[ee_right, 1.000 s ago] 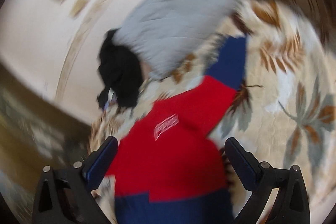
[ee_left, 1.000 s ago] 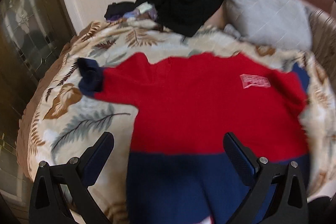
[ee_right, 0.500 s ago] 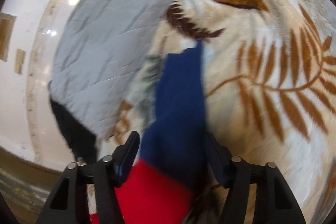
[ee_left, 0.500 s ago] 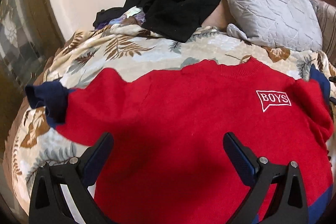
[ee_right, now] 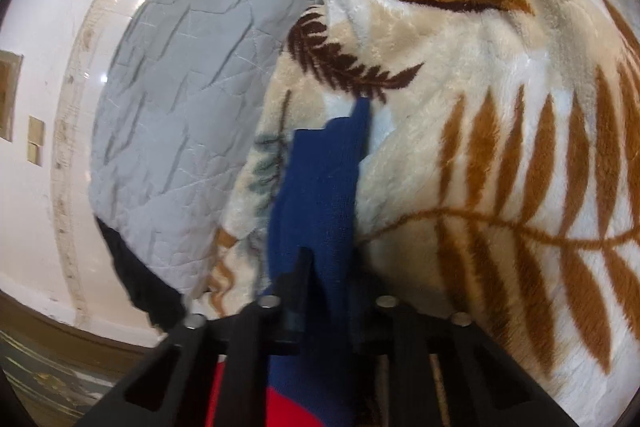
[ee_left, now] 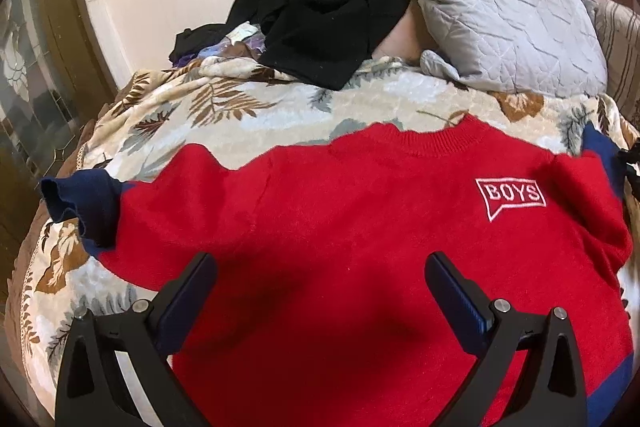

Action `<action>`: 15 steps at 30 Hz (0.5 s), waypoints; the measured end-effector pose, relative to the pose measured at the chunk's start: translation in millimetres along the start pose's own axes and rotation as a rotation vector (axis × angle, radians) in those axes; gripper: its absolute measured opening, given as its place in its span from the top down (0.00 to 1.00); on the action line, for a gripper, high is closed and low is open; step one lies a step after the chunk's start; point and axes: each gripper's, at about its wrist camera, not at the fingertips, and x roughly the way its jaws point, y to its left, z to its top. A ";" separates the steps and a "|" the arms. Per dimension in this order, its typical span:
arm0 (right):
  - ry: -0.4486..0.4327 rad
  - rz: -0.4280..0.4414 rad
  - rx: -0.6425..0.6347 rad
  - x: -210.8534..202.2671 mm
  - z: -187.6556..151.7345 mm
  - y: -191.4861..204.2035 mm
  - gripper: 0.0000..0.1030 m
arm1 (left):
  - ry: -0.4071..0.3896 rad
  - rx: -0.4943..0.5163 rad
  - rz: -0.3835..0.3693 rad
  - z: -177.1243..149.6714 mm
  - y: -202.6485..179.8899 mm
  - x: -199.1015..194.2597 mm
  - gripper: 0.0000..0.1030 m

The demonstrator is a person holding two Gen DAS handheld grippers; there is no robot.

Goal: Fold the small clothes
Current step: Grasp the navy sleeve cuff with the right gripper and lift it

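— Where is the sweater lying?

— The red sweater [ee_left: 360, 251] is spread front-up across the leaf-print blanket [ee_left: 248, 115] on the bed, neckline toward the pillow end, with a white "BOYS" patch [ee_left: 510, 195] on its chest. Its navy hem band shows at the lower right corner of the left wrist view.

— And the sleeves?

— One sleeve stretches out toward the blanket's left edge and ends in a navy cuff [ee_left: 80, 207] with a ruffled opening. The other navy cuff [ee_right: 320, 195] is at the opposite side, near the grey quilted pillow [ee_right: 176, 99].

— What are the tongs doing?

— The left gripper [ee_left: 320, 291] hangs over the sweater's chest with its jaws spread wide, nothing between them. The right gripper [ee_right: 326, 291] is clenched on that second navy cuff; the blue knit runs up out of the pinched jaws and lies against the blanket.

— Anything else on the bed?

— A heap of black clothes [ee_left: 320, 3] sits at the blanket's far edge against the wall, touching the pillow, with a few smaller, partly purple pieces [ee_left: 224, 43] just beside it.
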 end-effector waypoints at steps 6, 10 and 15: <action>0.026 0.173 -0.029 -18.5 -14.5 42.4 0.91 | -0.055 -0.026 0.025 2.2 11.8 -15.0 0.00; 0.111 0.277 -0.078 -21.3 -45.1 86.0 0.91 | -0.081 -0.078 0.052 6.0 34.7 -24.0 0.00; 0.247 0.384 -0.187 -10.4 -112.9 153.9 0.91 | -0.111 -0.185 0.115 9.1 75.7 -33.2 0.00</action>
